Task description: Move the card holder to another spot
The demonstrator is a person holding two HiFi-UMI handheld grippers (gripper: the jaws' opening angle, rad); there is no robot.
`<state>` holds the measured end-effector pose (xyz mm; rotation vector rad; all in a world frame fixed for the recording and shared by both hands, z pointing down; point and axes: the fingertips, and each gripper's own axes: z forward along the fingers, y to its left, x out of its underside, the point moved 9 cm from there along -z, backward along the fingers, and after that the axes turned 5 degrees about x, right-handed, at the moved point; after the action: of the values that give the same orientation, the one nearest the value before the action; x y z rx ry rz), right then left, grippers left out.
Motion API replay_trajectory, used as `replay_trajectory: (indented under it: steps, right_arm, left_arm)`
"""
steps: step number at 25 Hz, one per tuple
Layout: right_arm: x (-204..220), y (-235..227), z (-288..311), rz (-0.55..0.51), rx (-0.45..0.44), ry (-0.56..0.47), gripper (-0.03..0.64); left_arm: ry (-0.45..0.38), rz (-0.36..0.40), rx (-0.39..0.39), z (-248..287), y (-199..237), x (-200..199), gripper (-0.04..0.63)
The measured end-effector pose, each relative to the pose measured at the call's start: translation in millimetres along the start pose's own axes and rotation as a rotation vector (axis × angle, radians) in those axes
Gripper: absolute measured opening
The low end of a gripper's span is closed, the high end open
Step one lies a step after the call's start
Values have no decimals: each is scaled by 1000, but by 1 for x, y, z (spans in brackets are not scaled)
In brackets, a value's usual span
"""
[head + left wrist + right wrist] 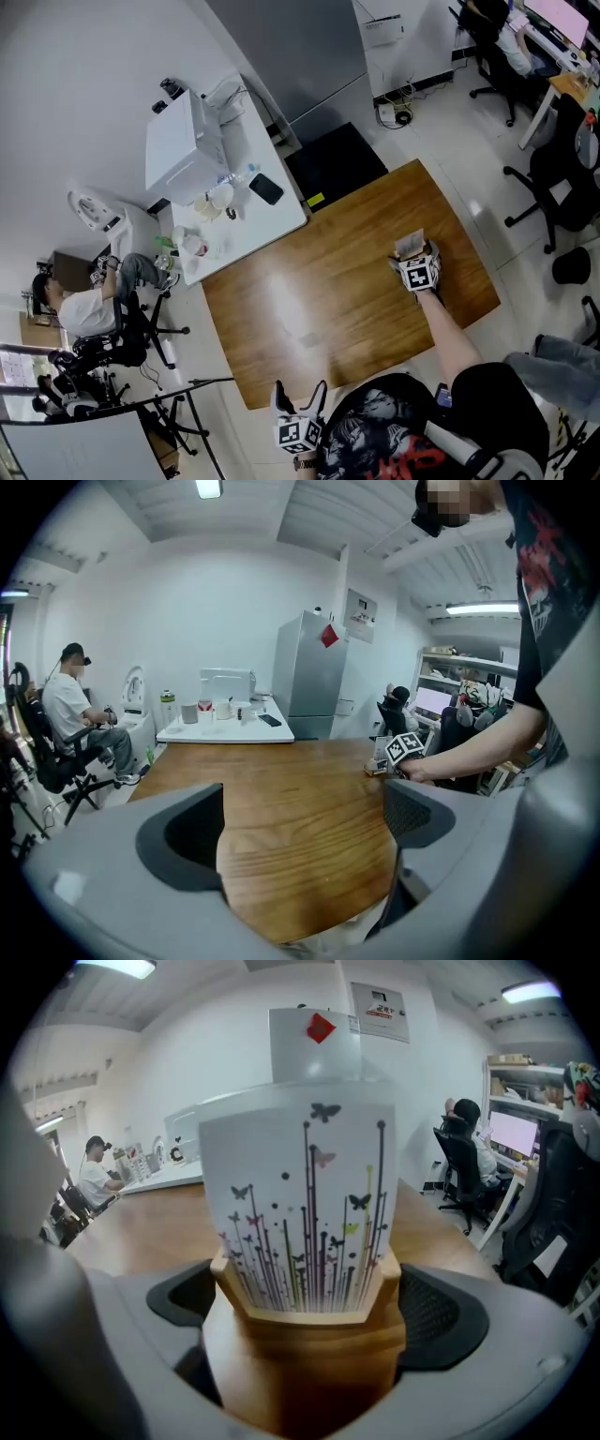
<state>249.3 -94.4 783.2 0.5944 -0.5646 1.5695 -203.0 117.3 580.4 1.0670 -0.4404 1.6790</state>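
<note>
The card holder (410, 246) is a small wooden block with a white card printed with butterflies and stems, standing upright on the right part of the brown wooden table (319, 291). In the right gripper view the holder (305, 1335) fills the space between the jaws of my right gripper (305, 1321). The jaws stand at their widest, their pads (427, 1321) close beside the wood, and I see no squeeze. In the head view my right gripper (411, 257) is just on the near side of the holder. My left gripper (300, 392) hangs open and empty over the table's near edge (305, 822).
A white desk (272, 220) beyond the table carries a white machine (183, 145), cups and a black phone (265, 188). One person sits at the left (84, 309). Office chairs (562, 187) and another seated person (511, 37) are at the right. A grey fridge (305, 672) stands at the back.
</note>
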Motion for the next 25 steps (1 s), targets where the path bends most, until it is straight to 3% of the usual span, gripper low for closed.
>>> replay_trajectory:
  steps: [6, 13, 19, 23, 25]
  right_arm:
    - [6, 9, 2, -34, -21, -16, 537]
    - [8, 23, -55, 1, -42, -86, 535]
    - [-4, 33, -129, -12, -34, -182, 535]
    - [-14, 51, -167, -18, -62, -207, 536]
    - [-20, 57, -184, -24, -65, -221, 536]
  left_arm:
    - [4, 5, -46, -1, 5, 4, 538]
    - [-31, -15, -59, 7, 18, -1, 504]
    - [-137, -78, 13, 14, 24, -17, 440]
    - [-157, -128, 121, 16, 31, -21, 336]
    - [-169, -121, 129, 15, 34, -23, 336]
